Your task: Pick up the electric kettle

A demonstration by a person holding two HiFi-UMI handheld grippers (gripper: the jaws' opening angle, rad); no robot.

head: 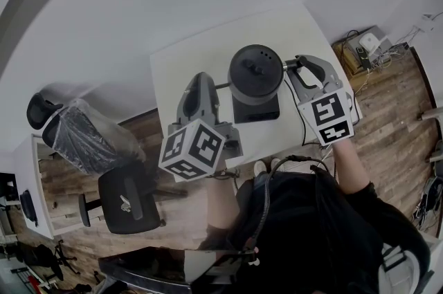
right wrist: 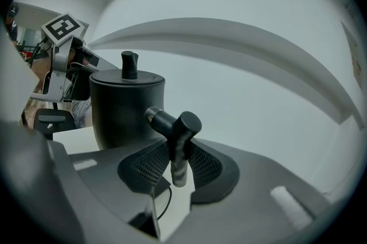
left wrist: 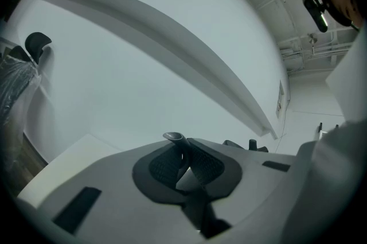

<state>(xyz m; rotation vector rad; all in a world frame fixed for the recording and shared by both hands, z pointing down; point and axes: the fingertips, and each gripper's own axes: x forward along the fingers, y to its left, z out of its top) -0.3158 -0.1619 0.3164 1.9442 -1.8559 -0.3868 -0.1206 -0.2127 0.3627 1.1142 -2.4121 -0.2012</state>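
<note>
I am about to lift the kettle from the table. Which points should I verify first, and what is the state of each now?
1. Right tool closed on the handle: ok.
2. Left tool closed on the thin spout: ok.
3. Lid seated on the kettle: ok.
4. Kettle upright on its base: ok.
5. Cable clear of both tools: cannot tell.
6. Amount of water inside: cannot tell, since the lid hides it.
</note>
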